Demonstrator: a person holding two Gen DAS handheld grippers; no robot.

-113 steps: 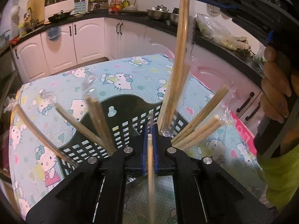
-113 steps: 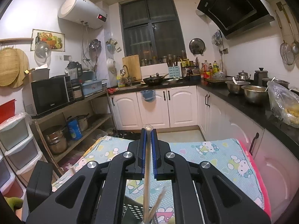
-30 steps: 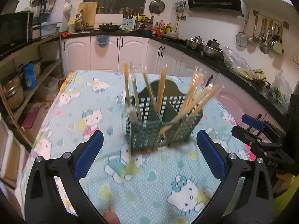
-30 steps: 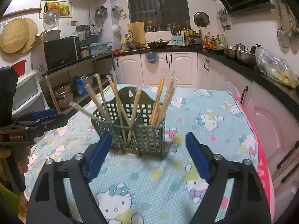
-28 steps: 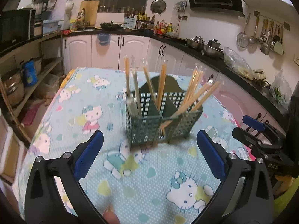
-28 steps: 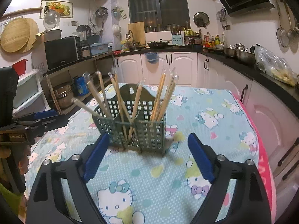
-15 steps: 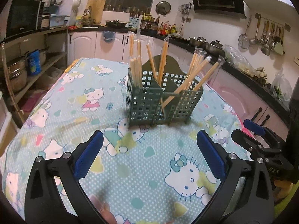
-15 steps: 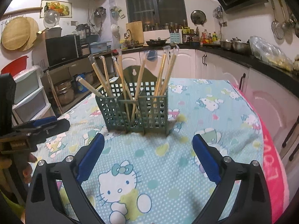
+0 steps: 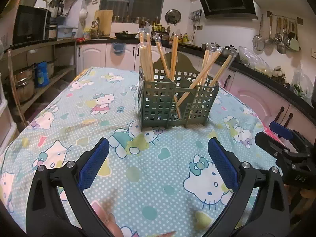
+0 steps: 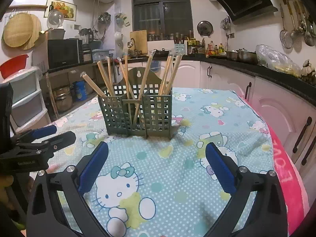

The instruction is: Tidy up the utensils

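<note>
Green plastic, pierced like a lattice, makes up the utensil caddy (image 9: 175,100) that stands upright near the middle of my desk (image 9: 138,169), on the cartoon-cat tablecloth. Wrapped wooden chopsticks (image 9: 146,59) lean out of its compartments: a tight bunch in the one nearest the left camera, a fan of several in the far one, and a few crossing in between. I count nothing loose on the cloth in either view, though the near edge is hidden by my own tools.

My left hand-held gripper (image 9: 158,164) is released, its blue pads (image 9: 94,164) spread wide with only cloth between them. My right hand-held gripper (image 10: 157,165) has just been opening and now gapes equally wide, nothing between its pads either. Both sit low, well short of the caddy.

I judge the sorting essentially done: every stick I can see is already binned. What may remain is straightening the crossed ones, or simply finishing.
</note>
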